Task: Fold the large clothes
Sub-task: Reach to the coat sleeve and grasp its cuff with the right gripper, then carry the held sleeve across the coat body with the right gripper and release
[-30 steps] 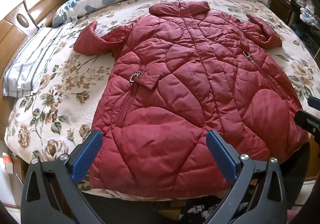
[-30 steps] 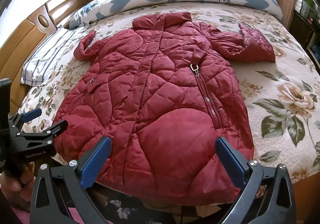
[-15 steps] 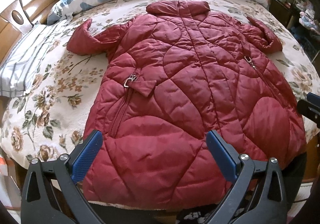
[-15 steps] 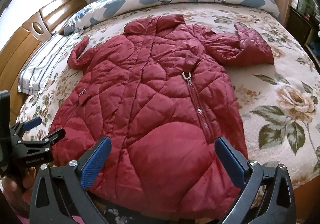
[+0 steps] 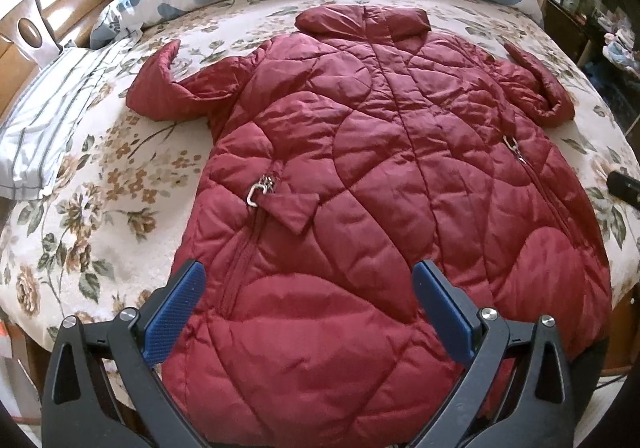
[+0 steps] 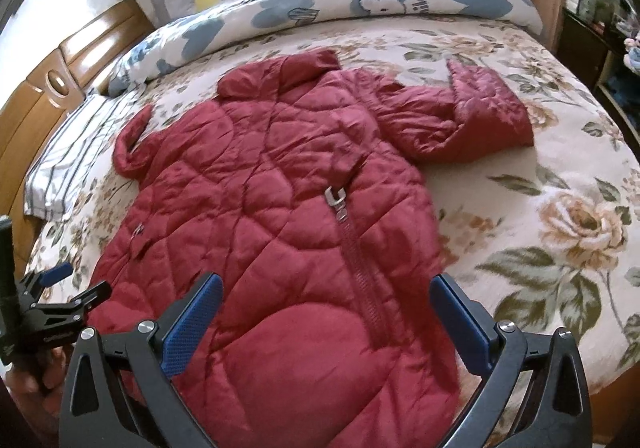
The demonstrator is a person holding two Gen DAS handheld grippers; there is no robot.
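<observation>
A dark red quilted puffer coat (image 5: 372,184) lies spread front-up on the bed with the cream floral bedspread (image 5: 100,184), its collar toward the far edge and its hem hanging over the near edge. One sleeve (image 5: 168,96) bends back on itself toward the striped white pillow (image 5: 44,124) at the headboard side; the other sleeve (image 6: 460,116) is folded over near the opposite side. A white duvet with blue cartoon prints (image 6: 360,4) is bunched along the far edge. The left tongs (image 5: 306,312) hover above the hem, spread wide and holding nothing. The right tongs (image 6: 326,322) are likewise spread wide and empty, over the hem beside the coat's front zipper (image 6: 352,248). The left tongs also show at the near headboard-side corner in the right wrist view.
</observation>
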